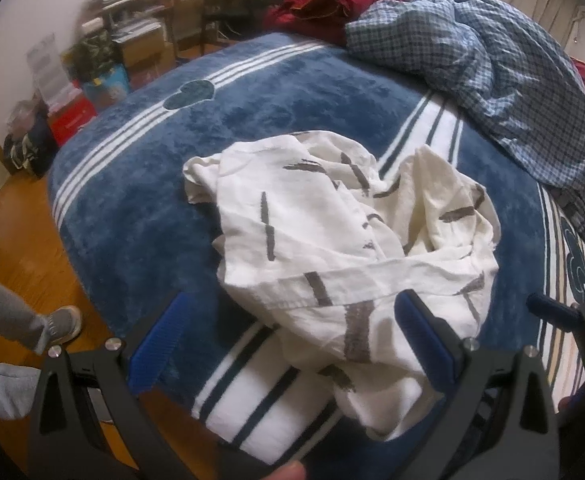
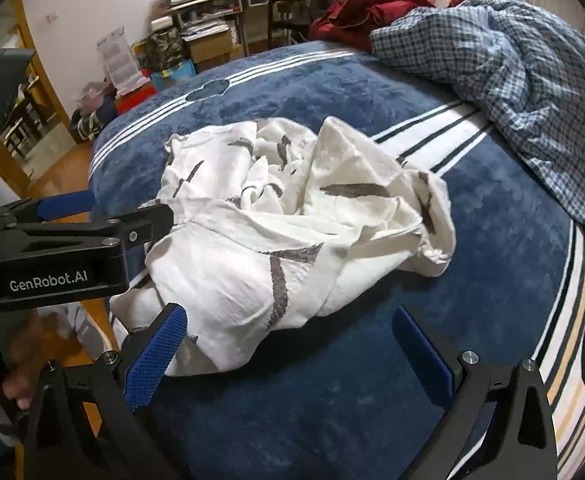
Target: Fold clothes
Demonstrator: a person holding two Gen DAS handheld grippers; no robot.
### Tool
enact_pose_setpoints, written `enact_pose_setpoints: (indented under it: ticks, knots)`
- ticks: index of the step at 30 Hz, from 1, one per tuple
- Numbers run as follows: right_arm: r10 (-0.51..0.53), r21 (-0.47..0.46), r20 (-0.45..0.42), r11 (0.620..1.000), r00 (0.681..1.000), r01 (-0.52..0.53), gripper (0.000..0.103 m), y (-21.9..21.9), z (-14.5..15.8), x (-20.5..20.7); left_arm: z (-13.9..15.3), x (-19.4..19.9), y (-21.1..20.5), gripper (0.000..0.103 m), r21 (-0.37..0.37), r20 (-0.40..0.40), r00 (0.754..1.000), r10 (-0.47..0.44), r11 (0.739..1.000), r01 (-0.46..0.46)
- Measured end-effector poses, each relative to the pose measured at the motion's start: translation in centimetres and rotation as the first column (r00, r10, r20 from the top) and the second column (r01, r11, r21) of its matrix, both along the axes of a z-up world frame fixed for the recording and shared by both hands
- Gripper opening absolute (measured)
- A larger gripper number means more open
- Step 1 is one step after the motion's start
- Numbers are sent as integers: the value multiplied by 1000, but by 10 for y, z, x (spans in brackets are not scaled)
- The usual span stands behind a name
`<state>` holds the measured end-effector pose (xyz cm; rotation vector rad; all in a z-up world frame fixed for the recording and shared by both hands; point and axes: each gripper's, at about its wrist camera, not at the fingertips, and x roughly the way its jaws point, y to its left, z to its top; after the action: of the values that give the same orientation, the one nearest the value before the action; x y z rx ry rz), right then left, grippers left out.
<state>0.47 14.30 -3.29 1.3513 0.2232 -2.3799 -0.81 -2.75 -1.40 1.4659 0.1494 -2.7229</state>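
Blue plush bedspread (image 2: 372, 380) carries a crumpled white garment (image 2: 292, 216) with grey dashes, lying near its left edge. Both the left gripper (image 1: 292, 340) and right gripper (image 2: 288, 356) gape wide, empty. Light, limp cloth; the near hem (image 1: 332, 280) looks easiest to pinch.

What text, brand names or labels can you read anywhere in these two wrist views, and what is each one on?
"GenRobot.AI": white lettering on the black body of the left gripper, seen from the right wrist view.
White poster leaning against the far wall: print is there, too small and blurred to read.
Red box on the wooden floor: any marking is blurred, unreadable.
White crumpled garment with grey dashes: no writing visible.
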Motion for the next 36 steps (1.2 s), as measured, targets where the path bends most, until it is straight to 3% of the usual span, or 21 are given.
enact_pose_setpoints:
  ticks: [8, 13, 14, 16, 20, 24, 27, 29, 32, 34, 36]
  knots:
    - [8, -12, 58, 1000, 998, -7, 102, -8, -10, -15, -10, -7, -14, 103, 25, 35, 999, 26, 999, -27]
    - [14, 29, 138, 999, 990, -18, 102, -24, -42, -39, -23, -21, -22, 103, 51, 81, 996, 43, 998, -47]
    - [30, 18, 167, 999, 986, -33, 98, -25, -50, -42, -25, -23, -23, 103, 57, 88, 995, 49, 997, -54]
    - [81, -46, 244, 996, 966, -72, 12, -25, -64, -48, -30, -28, -25, 103, 68, 103, 993, 62, 995, -69]
    - [132, -109, 206, 988, 970, -112, 12, 1, -40, -37, -22, -23, -22, 102, 69, 66, 996, 57, 996, -62]
    - [74, -71, 114, 995, 991, -66, 12, 73, 6, -15, -19, -19, 8, 102, 48, 71, 997, -8, 999, 4]
    - [-54, -5, 69, 999, 996, 55, 11, 164, 32, 10, -11, -11, 46, 102, 58, 67, 996, -66, 996, 62]
    - [-175, 27, 71, 984, 982, 174, 11, 238, 33, 44, -6, -4, 84, 102, 46, 53, 990, -127, 991, 125]
    - [-348, 87, 102, 936, 932, 340, 12, 338, 14, 107, -14, 9, 140, 103, -9, 64, 975, -213, 977, 214]
    - [-483, 165, 150, 873, 863, 460, 25, 396, -16, 157, -26, 17, 172, 103, -45, 87, 959, -270, 960, 275]
    - [-597, 215, 192, 800, 779, 561, 26, 448, -42, 207, -37, 25, 204, 102, -80, 112, 939, -325, 939, 335]
